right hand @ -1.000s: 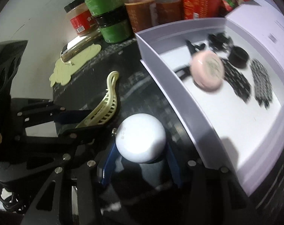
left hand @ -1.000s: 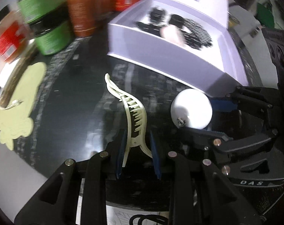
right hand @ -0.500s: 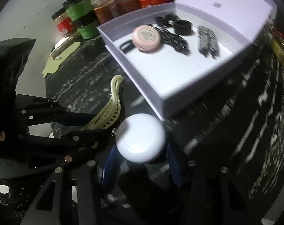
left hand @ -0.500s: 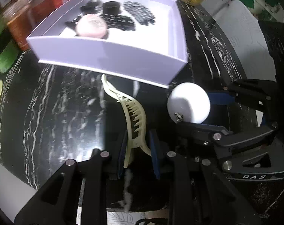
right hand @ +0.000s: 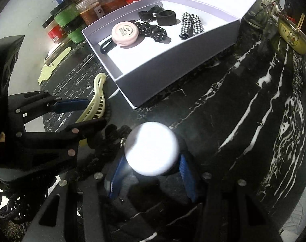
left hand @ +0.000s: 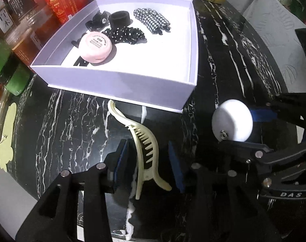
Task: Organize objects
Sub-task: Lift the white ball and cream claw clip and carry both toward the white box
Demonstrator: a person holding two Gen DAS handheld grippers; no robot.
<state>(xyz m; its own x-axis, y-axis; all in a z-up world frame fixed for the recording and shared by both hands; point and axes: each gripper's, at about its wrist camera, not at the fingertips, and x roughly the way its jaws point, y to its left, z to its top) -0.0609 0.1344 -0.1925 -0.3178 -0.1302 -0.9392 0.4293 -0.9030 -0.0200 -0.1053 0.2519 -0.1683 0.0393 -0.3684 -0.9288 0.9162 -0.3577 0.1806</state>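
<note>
Left tongs (left hand: 149,163) are opening around the cream hair claw (left hand: 145,147), short of the lavender box (left hand: 120,80); right tongs (right hand: 151,173) grip the white compact (right hand: 152,148). I'd lift both clear over the wall first.

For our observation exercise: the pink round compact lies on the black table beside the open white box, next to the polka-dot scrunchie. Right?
Not quite. The pink round compact lies inside the open white box, not on the table, as the left wrist view shows. It is next to the polka-dot scrunchie.

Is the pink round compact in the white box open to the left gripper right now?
Probably not yet: the left gripper, jaws opening, has the cream claw clip between its fingers. The pink round compact lies uncovered, beyond the white box's near wall.
</note>
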